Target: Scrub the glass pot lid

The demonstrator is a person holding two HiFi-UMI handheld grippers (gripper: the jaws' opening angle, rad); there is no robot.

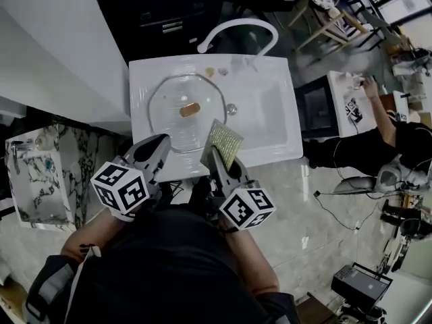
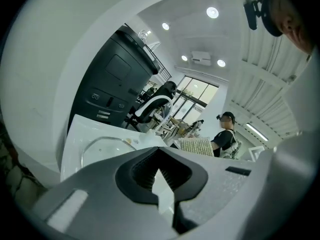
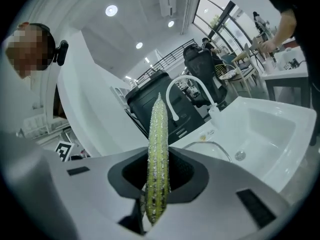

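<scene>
The glass pot lid (image 1: 177, 93) lies flat in the left part of the white sink (image 1: 270, 123), with its tan knob (image 1: 190, 109) facing up. My right gripper (image 1: 217, 157) is shut on a yellow-green scrub pad (image 1: 223, 142), which it holds upright over the sink's front rim, just right of the lid. In the right gripper view the pad (image 3: 158, 144) stands edge-on between the jaws, with the lid (image 3: 212, 146) beyond. My left gripper (image 1: 162, 146) hovers at the front rim near the lid's front edge. Its jaws (image 2: 160, 181) are shut on nothing, and the lid (image 2: 102, 149) lies ahead.
A white curved faucet (image 1: 236, 29) arches over the back of the sink, and the drain (image 1: 231, 109) sits right of the lid. Small items (image 1: 210, 71) lie on the back rim. A marble-topped stand (image 1: 40, 174) is at the left. A person (image 1: 378, 127) works at the right.
</scene>
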